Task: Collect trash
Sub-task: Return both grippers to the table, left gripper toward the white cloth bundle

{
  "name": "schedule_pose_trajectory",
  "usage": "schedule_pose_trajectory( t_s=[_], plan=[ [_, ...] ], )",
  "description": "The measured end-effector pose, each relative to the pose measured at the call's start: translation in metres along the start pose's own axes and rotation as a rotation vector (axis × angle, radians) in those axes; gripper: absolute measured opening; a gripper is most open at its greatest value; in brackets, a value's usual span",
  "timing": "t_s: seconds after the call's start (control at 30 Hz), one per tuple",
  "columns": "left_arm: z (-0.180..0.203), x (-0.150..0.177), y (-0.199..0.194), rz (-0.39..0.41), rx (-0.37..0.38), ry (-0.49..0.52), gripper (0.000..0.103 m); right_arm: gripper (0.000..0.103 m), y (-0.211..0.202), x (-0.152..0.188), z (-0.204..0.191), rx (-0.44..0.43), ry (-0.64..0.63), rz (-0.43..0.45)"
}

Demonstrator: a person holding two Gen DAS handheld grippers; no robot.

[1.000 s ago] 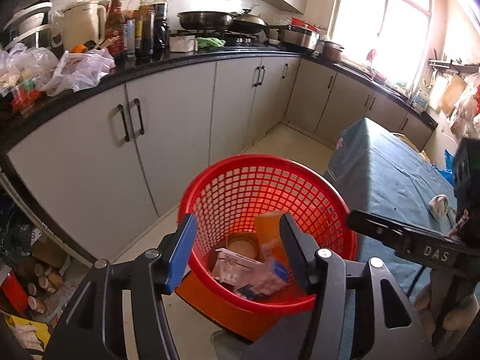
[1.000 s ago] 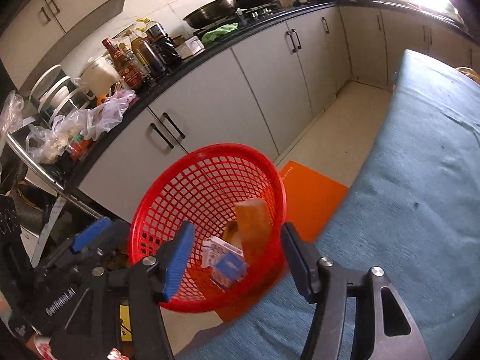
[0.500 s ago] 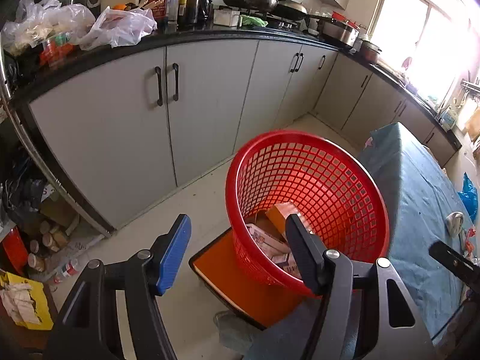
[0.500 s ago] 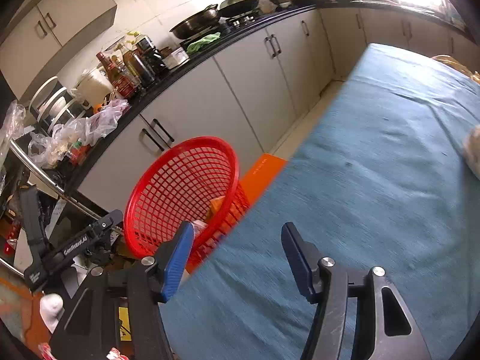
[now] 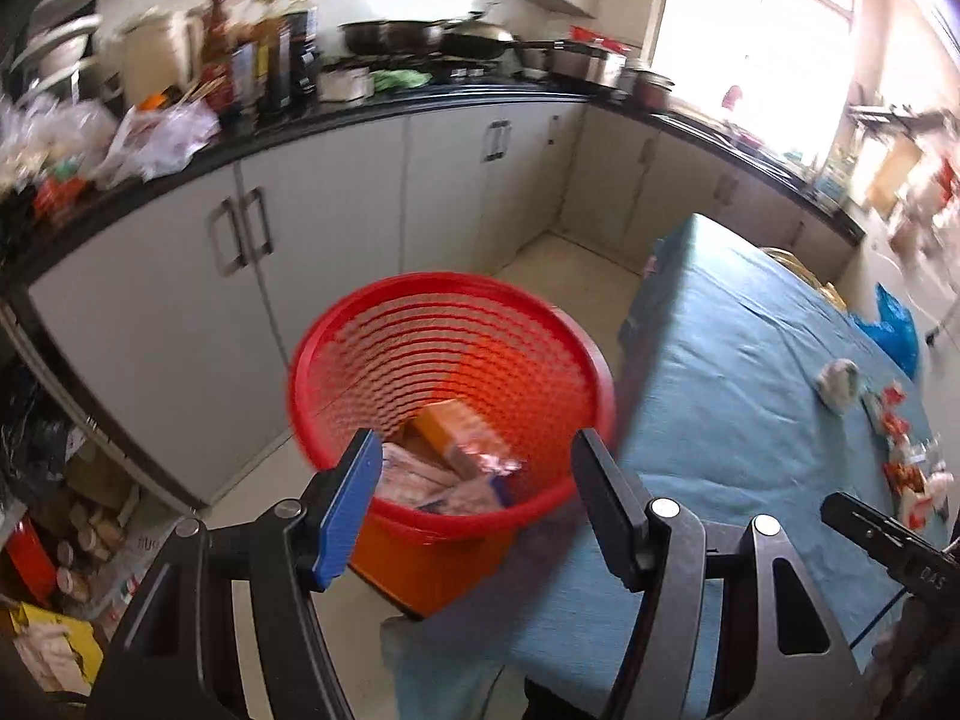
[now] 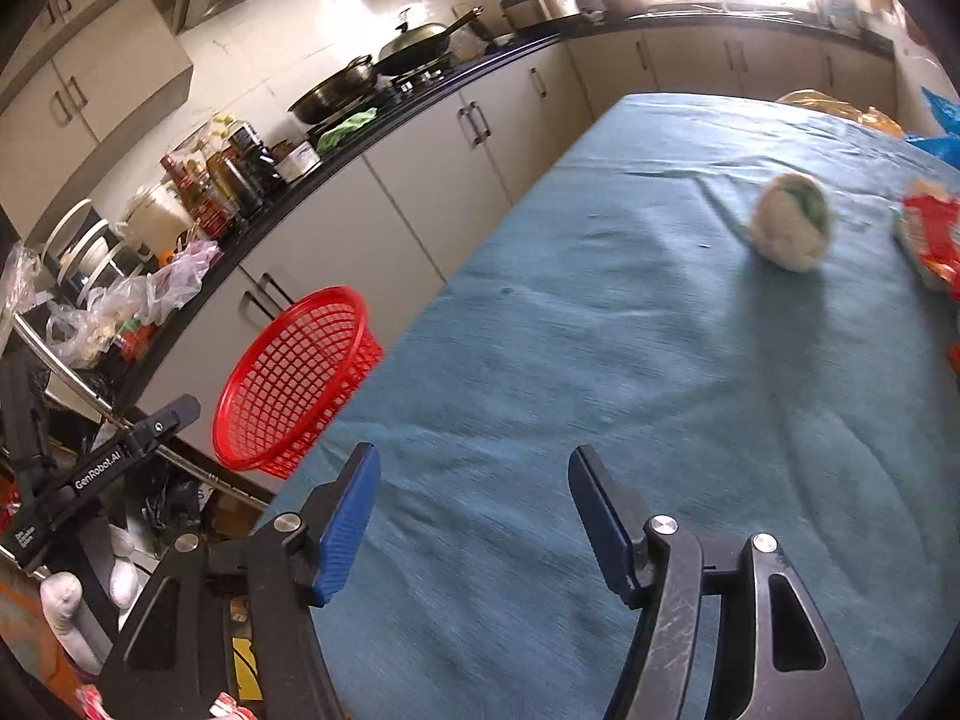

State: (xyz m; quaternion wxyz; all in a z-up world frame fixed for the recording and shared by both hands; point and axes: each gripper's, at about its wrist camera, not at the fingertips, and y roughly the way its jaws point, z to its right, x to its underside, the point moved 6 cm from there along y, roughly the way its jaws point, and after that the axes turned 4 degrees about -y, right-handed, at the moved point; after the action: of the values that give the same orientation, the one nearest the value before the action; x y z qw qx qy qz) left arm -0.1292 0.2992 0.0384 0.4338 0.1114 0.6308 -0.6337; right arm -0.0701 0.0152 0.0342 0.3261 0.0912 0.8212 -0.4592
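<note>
hanging over the floor, left gripper (image 5: 477, 483) – jaws apart, nothing between them, having opened wider within the last second; in line past its fingers, the red mesh basket (image 5: 336, 354).

item: red mesh basket – stands on an orange box (image 5: 420, 576), just beside the near corner of the table. contents: an orange carton (image 5: 456, 432) leaning against the wall at 12 o'clock of the basket floor, pale wrappers (image 5: 420, 480) heaped at 6 o'clock. in the right wrist view the basket (image 6: 294, 384) sits at 9 o'clock, off the table edge.

item: right gripper (image 6: 474, 501) – over the blue tablecloth (image 6: 540, 390), jaws apart and just now widening, holding nothing.

item: crumpled white-and-green wad (image 6: 792, 222) – on the cloth at 1 o'clock from the right gripper, well apart from it; same wad (image 5: 837, 381) at 3 o'clock in the left wrist view.

item: red-and-white wrappers (image 6: 930, 234) – just beside the wad, at the frame's 3 o'clock edge; in the left wrist view, scattered red-and-white scraps (image 5: 906, 468) on the cloth near the right gripper's black body (image 5: 882, 546).

item: black countertop (image 5: 384, 108) – 12 o'clock, carrying bottles (image 5: 264, 54), pans (image 5: 420, 36), plastic bags (image 5: 162, 138).
</note>
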Motion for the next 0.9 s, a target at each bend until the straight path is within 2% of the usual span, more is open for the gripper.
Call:
schedule_pose_trajectory(
  t_s=[0.27, 0.5, 0.57, 0.73, 0.9],
  plan=[
    [0.088, 0.005, -0.009, -0.013, 0.114, 0.107, 0.064, 0.071, -0.057, 0.019, 0.057, 0.083, 0.055, 0.062],
    [0.175, 0.016, -0.014, -0.018, 0.199, 0.245, 0.066, 0.073, -0.124, 0.039, 0.132, 0.191, 0.151, 0.126],
    [0.195, 0.021, -0.011, -0.028, 0.223, 0.271, 0.070, 0.074, -0.140, 0.043, 0.153, 0.223, 0.182, 0.143],
    [0.257, 0.040, 0.004, -0.067, 0.271, 0.376, 0.070, 0.076, -0.171, 0.054, 0.203, 0.292, 0.263, 0.173],
    [0.308, 0.041, 0.031, -0.088, 0.277, 0.480, 0.071, 0.076, -0.181, 0.059, 0.238, 0.306, 0.344, 0.187]
  ],
)
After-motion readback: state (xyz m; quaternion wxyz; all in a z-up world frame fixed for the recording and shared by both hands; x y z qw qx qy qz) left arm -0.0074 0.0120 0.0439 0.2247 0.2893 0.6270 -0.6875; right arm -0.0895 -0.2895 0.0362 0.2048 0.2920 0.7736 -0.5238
